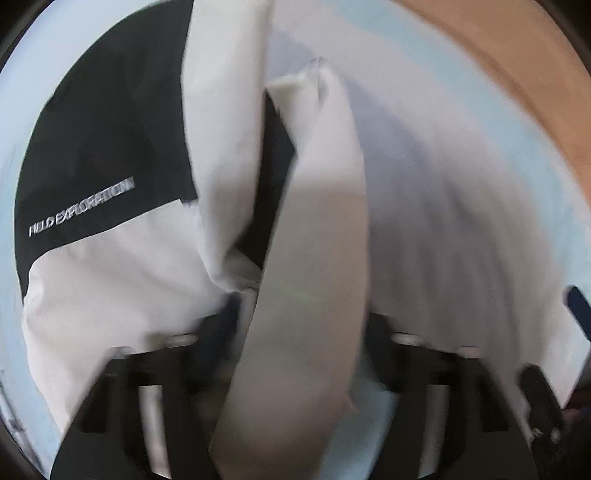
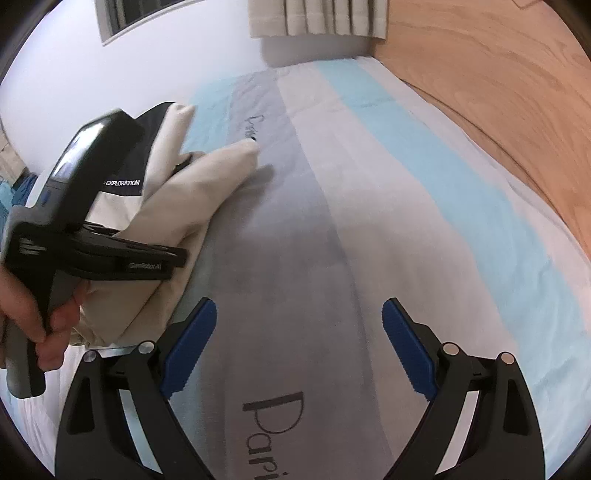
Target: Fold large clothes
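Note:
A cream and black jacket (image 1: 110, 147) printed FIELD EXPLORATION fills the left wrist view. A cream strip of it (image 1: 306, 258) hangs blurred between the jaws of my left gripper (image 1: 295, 317). The jaw bases stand wide apart and the cloth covers the fingertips. The right wrist view shows the jacket (image 2: 192, 192) bunched at the left of the bed, its sleeve end reaching toward the grey stripe. My left gripper (image 2: 177, 258) is seen from the side right over it, held by a hand (image 2: 37, 325). To the jacket's right, my right gripper (image 2: 299, 306) stands open over bare sheet, nothing between its blue pads (image 2: 192, 347).
The bed sheet (image 2: 369, 221) has pale blue, grey and white stripes and dark lettering near the front. Wooden flooring (image 2: 498, 92) runs along the bed's right side. A curtain (image 2: 317, 18) and a white wall stand at the far end.

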`<move>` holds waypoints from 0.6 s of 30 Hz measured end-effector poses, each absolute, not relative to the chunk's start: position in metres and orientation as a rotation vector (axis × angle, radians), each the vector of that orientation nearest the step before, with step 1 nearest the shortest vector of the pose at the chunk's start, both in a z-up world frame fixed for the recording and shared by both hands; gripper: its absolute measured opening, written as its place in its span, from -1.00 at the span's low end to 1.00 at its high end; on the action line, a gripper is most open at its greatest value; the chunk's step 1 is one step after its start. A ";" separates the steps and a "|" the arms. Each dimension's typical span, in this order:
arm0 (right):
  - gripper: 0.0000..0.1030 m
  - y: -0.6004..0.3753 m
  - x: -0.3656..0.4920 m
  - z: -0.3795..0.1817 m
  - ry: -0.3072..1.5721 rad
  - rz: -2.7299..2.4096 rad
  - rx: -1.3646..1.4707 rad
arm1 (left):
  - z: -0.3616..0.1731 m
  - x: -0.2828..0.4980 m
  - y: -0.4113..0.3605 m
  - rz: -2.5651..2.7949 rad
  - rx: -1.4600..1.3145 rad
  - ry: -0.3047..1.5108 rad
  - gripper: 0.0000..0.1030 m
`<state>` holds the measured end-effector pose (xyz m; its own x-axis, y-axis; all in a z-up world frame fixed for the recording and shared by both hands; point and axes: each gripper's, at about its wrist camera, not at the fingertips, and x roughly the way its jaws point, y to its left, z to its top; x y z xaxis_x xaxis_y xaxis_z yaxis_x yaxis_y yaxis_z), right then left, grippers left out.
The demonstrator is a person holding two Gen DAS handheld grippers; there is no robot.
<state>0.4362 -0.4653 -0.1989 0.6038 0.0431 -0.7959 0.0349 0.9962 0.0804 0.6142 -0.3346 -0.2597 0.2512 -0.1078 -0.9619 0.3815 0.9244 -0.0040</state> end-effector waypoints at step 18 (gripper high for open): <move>0.70 -0.432 0.464 -0.126 0.874 0.240 0.126 | -0.172 0.586 -0.220 -0.346 0.151 1.093 0.88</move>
<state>0.4642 -0.4318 -0.1264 0.6171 0.2595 -0.7429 -0.1565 0.9657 0.2073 0.5862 -0.2204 -0.1717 0.4126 -0.2002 -0.8887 0.3472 0.9365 -0.0497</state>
